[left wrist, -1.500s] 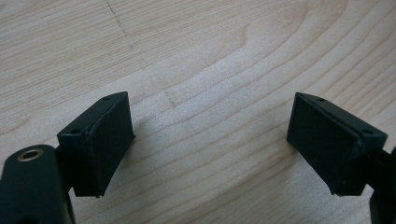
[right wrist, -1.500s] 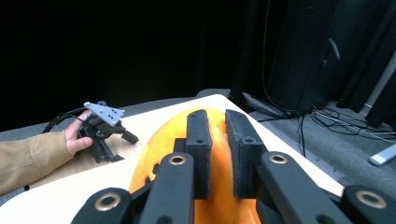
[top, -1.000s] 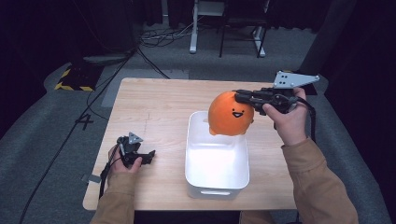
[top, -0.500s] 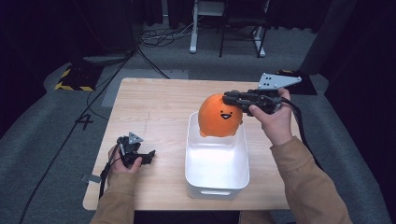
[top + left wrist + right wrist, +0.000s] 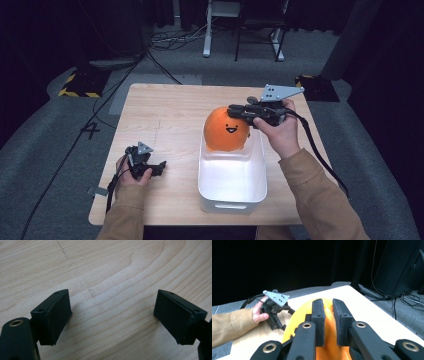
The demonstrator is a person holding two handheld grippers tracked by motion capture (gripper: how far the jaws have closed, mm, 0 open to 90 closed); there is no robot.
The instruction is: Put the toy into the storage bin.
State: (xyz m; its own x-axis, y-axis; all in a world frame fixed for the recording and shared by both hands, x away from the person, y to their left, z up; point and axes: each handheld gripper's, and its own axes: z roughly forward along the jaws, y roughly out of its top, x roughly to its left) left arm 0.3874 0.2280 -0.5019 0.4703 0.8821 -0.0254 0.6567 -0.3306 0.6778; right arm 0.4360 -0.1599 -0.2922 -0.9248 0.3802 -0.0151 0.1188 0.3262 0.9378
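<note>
An orange plush ball with a smiling face [image 5: 228, 129] hangs over the far end of a white plastic bin [image 5: 231, 196]. My right gripper [image 5: 235, 112] is shut on a pinch of the plush's fuzzy top, and the orange fabric [image 5: 329, 322] shows squeezed between its black jaws. The plush's underside dips just inside the bin's far rim. My left gripper [image 5: 161, 166] rests on the wooden table [image 5: 165, 120] at the front left. Its pads [image 5: 53, 315] stand wide open over bare wood, nothing between them.
The bin stands at the table's front middle. A person's tan sleeves [image 5: 320, 200] come in from the bottom. Cables [image 5: 150, 55] and a desk frame [image 5: 240, 30] lie on the grey floor beyond the table. Bare wood lies to the left and behind the bin.
My right gripper has carried the plush leftward, nearer and lower, from beside the bin's far right corner to over its far end. The left gripper has stayed put.
</note>
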